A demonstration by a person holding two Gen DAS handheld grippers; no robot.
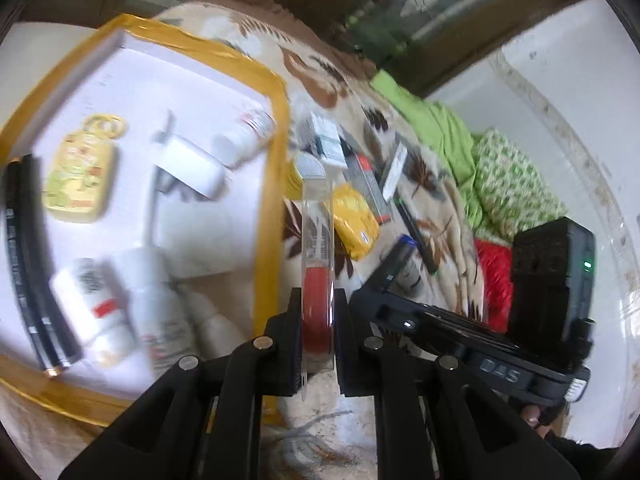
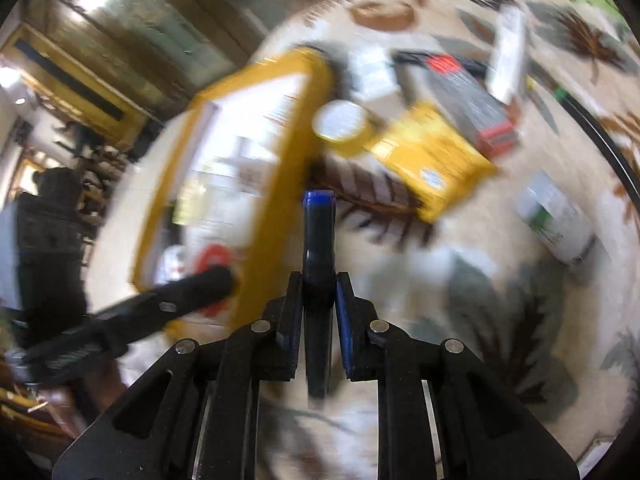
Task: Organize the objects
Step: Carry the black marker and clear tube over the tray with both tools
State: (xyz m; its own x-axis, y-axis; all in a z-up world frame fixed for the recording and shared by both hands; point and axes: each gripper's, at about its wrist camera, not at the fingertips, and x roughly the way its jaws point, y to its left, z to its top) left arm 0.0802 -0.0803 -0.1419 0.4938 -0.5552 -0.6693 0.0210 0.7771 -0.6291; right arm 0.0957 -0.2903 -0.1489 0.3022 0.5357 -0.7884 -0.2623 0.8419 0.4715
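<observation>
My left gripper (image 1: 317, 300) is shut on a clear flat blister pack with a red item inside (image 1: 318, 280), held upright just right of the yellow-edged white tray (image 1: 272, 200). The tray holds a yellow tin (image 1: 80, 176), a white adapter (image 1: 192, 164), white bottles (image 1: 96, 308) and a black tube (image 1: 32, 264). My right gripper (image 2: 319, 280) is shut on a dark marker with a blue cap (image 2: 319, 236) above the leaf-patterned blanket. In the left wrist view the right gripper (image 1: 382, 276) shows close on the right. In the blurred right wrist view the left gripper (image 2: 216, 280) is over the tray's edge (image 2: 280, 184).
Loose on the blanket lie a yellow packet (image 1: 354, 220) (image 2: 432, 156), a grey box with a red end (image 1: 366, 184), a small white box (image 1: 326, 140), a round-lidded jar (image 2: 340, 120) and a white green-labelled bottle (image 2: 556, 220). Green cloth (image 1: 436, 128) is heaped at the right.
</observation>
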